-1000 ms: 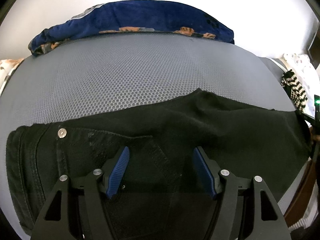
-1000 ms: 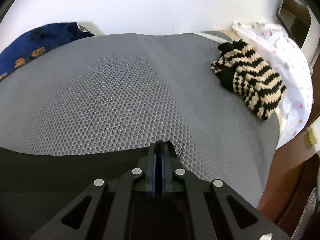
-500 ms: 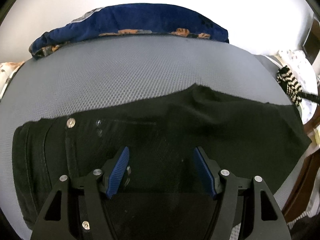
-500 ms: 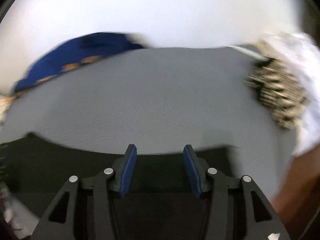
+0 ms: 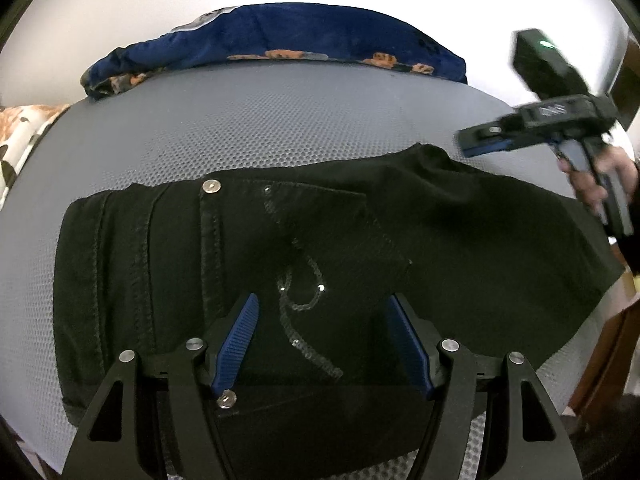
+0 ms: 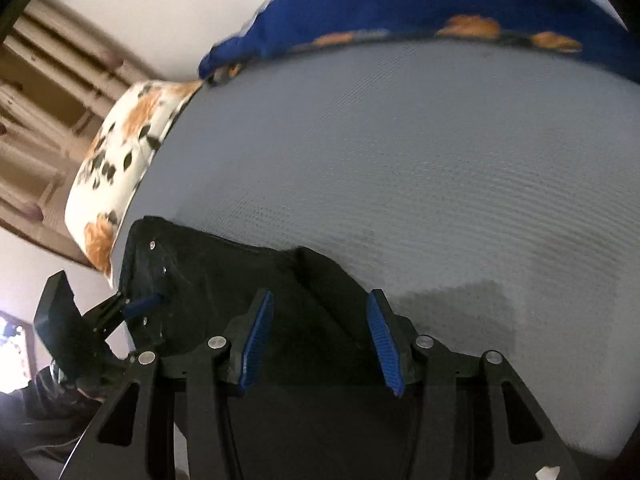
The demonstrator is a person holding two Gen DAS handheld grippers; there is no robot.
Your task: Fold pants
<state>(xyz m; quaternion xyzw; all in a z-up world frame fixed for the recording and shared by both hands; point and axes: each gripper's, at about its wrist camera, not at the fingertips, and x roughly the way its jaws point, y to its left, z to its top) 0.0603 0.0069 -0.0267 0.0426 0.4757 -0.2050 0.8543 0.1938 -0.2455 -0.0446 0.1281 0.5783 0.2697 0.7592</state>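
Observation:
Black pants [image 5: 360,240] lie folded lengthwise on a grey mesh-covered bed [image 5: 280,120], waistband to the left, a sequined back pocket facing up. My left gripper [image 5: 324,340] is open and empty, hovering just above the pocket. My right gripper [image 6: 320,340] is open and empty above the pants [image 6: 248,280]. It also shows in the left wrist view [image 5: 480,142], raised above the pants' far right edge. The left gripper also shows in the right wrist view [image 6: 140,306] at the left.
A dark blue patterned blanket [image 5: 280,40] lies bunched along the bed's far edge by the white wall. A floral pillow [image 6: 120,160] sits at the bed's left end. Wooden furniture [image 5: 600,360] stands beyond the right edge.
My right gripper let go of the pant leg end, opened, lifted off and swung left toward the waistband. My left gripper stayed open and rose a little above the pants.

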